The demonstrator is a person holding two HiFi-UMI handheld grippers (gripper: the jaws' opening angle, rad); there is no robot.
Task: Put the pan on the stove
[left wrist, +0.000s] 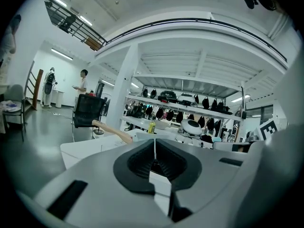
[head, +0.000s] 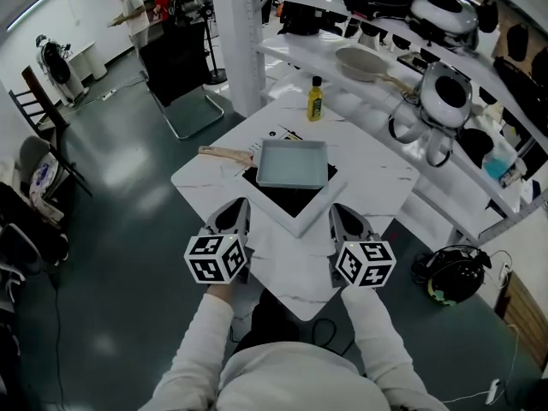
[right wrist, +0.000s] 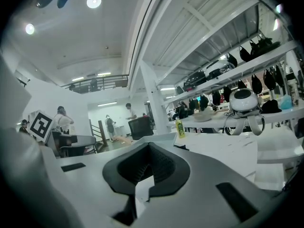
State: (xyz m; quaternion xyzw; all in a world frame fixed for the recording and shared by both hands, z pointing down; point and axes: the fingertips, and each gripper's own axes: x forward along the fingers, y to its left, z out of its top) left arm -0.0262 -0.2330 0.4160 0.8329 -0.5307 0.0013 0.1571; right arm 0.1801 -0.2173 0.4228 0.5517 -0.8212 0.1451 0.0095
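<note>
Pale blue and square, one metal pan [head: 292, 163] with one wooden handle [head: 224, 154] sits on the one black stove top [head: 287, 199] in its white frame, in the middle of the white stone worktop [head: 377, 174]. Two tools are held near the front of the worktop, the left tool [head: 235, 211] and the right tool [head: 343, 216], one on each side of the stove's near corner; both are closed tight with nothing in them, and neither touches the pan. One small yellow bottle [head: 315, 99] with a dark cap stands at the far side of the worktop, well apart from the pan.
</note>
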